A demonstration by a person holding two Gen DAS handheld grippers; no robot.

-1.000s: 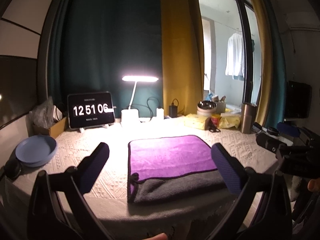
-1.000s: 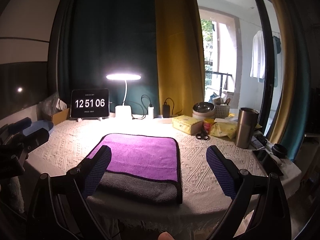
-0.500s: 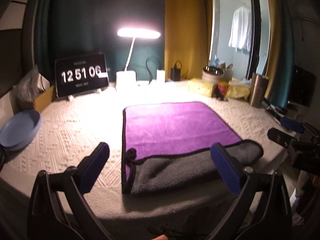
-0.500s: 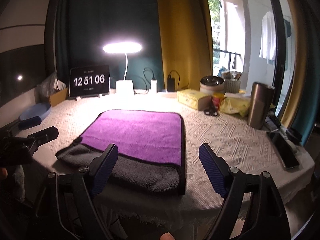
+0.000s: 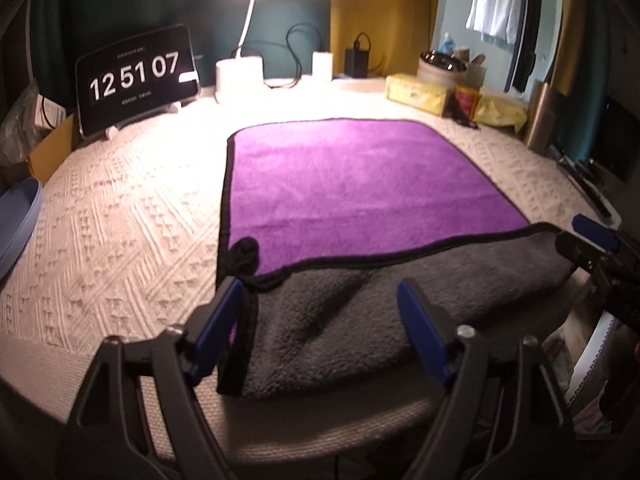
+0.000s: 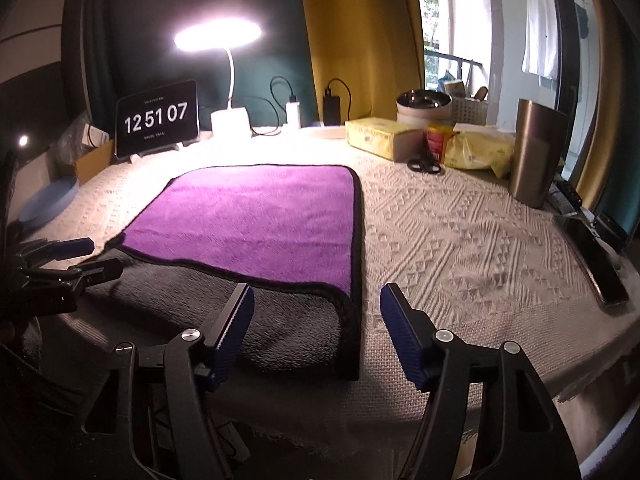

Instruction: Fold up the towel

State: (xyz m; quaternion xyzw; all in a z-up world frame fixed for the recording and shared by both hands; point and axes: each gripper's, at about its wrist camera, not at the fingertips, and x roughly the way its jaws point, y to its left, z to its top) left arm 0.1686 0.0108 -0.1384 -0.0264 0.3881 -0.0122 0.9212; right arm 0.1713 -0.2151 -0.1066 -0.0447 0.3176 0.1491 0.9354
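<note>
A towel (image 5: 360,184), purple on top and grey on its turned-up near strip, lies flat on the white knitted tablecloth; it also shows in the right wrist view (image 6: 256,216). My left gripper (image 5: 320,320) is open, its blue fingers straddling the towel's near left corner just above the grey strip. My right gripper (image 6: 316,328) is open, straddling the near right corner. Each gripper shows at the edge of the other's view.
At the back stand a clock tablet (image 5: 136,80), a lit desk lamp (image 6: 228,120), chargers, a yellow box (image 6: 380,136), scissors (image 6: 424,166) and a metal tumbler (image 6: 536,152). A blue plate (image 5: 16,220) lies far left. A phone (image 6: 596,256) lies at the right edge.
Both grippers have moved forward and down to the towel's near corners and their jaws have narrowed from wide open. The towel has not moved.
</note>
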